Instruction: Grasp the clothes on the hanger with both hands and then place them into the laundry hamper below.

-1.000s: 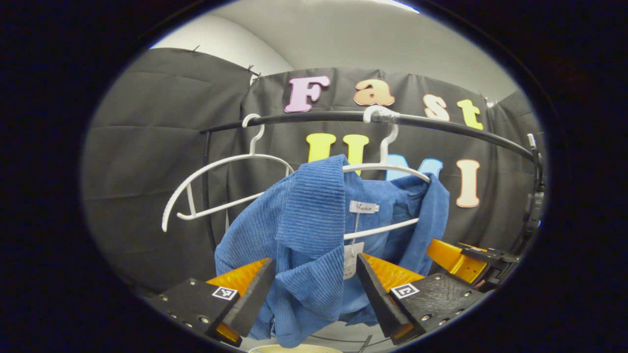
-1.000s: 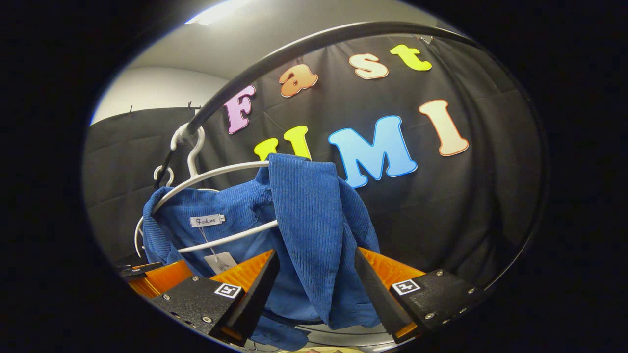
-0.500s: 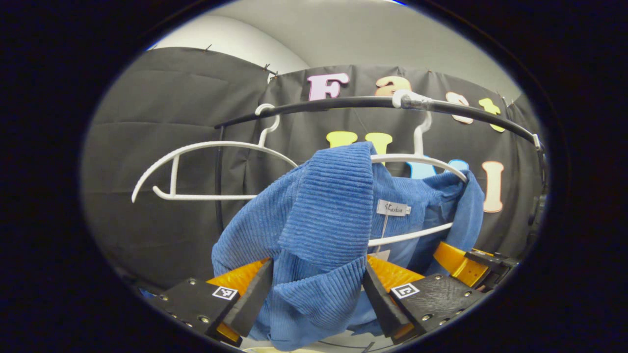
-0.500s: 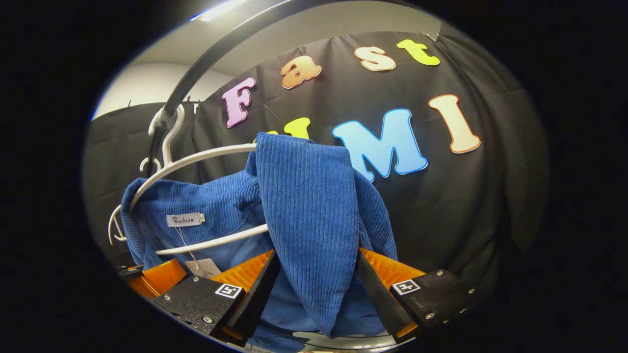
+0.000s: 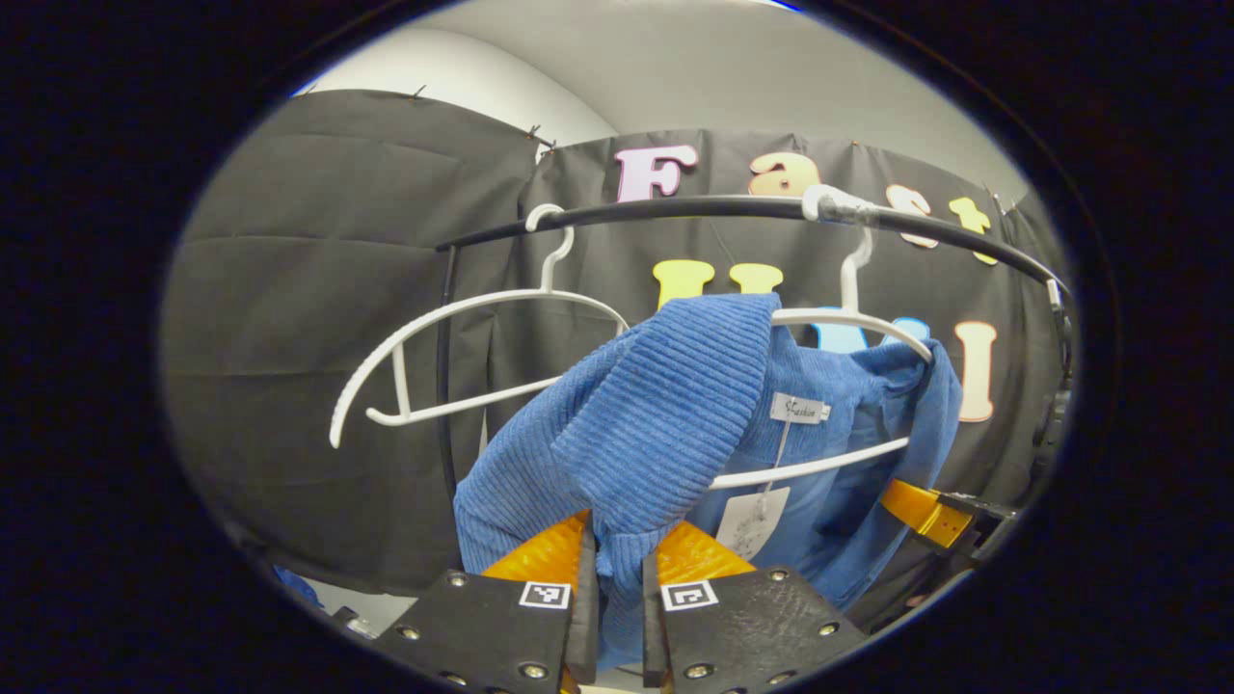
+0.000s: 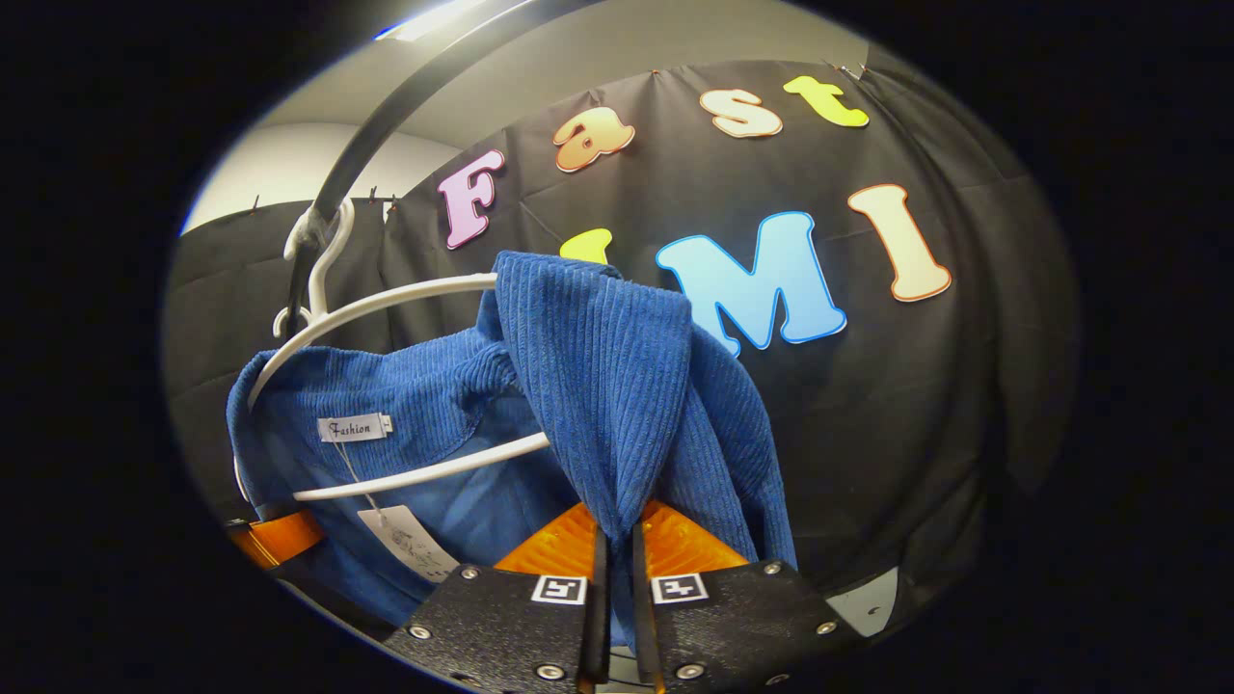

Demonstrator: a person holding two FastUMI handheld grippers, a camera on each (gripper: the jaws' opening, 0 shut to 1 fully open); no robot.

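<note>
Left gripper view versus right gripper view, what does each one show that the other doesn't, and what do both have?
Left gripper view: a bare white hanger on the rail beside the loaded one, and the left gripper shut on the blue garment.

Right gripper view: a ceiling light, and the right gripper shut on a fold of that garment.

Both: the garment on its white hanger, its neck label and the hang tag.
</note>
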